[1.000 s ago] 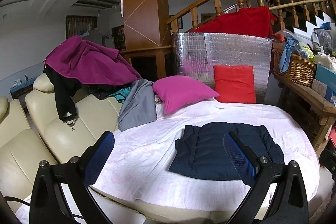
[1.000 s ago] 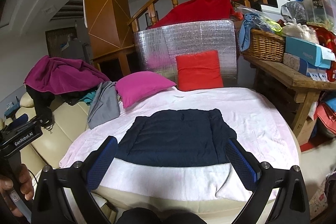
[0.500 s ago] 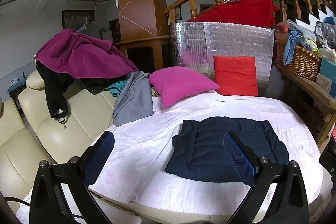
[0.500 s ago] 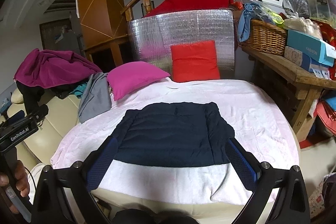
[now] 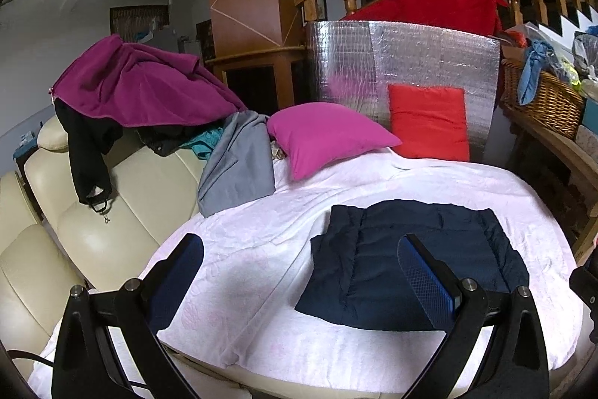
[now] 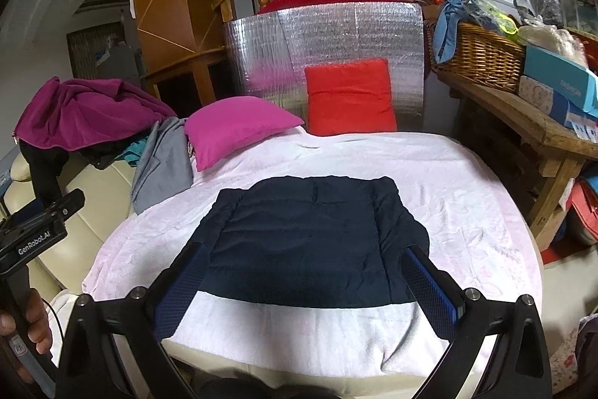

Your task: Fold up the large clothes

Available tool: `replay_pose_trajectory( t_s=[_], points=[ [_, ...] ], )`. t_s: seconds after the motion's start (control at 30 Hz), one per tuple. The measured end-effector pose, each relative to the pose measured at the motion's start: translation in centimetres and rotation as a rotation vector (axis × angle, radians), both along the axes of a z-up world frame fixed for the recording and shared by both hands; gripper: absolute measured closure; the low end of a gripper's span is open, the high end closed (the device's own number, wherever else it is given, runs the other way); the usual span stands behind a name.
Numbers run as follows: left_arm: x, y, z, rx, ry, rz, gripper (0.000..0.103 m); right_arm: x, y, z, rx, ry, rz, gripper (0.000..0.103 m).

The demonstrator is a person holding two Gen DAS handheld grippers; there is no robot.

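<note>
1. The navy jacket (image 6: 306,242) is lying flat and squared on the white sheet (image 6: 467,212), near edge centred, ready for a fold.
2. The right hand-held gripper (image 6: 304,290) is hovering over its near hem, jaws apart, empty.
3. The left hand-held gripper (image 5: 301,281) is waiting at the jacket's left, jaws apart too.

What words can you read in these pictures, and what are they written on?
"GenRobot.AI": on the left gripper's black body, in the right wrist view.
Print on the teal box: too blurred to read.
Print on the boxes below it: too small to read.
No other text is legible.
</note>
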State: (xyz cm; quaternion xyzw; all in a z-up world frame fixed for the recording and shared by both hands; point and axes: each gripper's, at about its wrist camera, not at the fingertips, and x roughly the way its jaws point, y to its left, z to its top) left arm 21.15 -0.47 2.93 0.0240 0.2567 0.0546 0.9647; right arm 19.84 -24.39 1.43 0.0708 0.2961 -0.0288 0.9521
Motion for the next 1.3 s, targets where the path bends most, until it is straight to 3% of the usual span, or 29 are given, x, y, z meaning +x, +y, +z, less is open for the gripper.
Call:
replay_pose_trajectory(
  t_s=[0.37,0.87,1.3],
  points=[
    [3.3,-0.5,-1.5,-0.001,0.037,0.001,0.0,3.6,0.5,-1.7,-0.015,0.042,0.013,0.0],
    [7.4,-1.8,-3.7,0.017,0.078,-0.001,0.0,7.5,-2.0,-4.2,0.002,0.09,-0.029,0.0],
    [8.4,-3.5,-4.2,0.032,0.088,-0.037,0.0,8.2,-2.9,-4.6,0.009,0.094,-0.038,0.0]
  ],
)
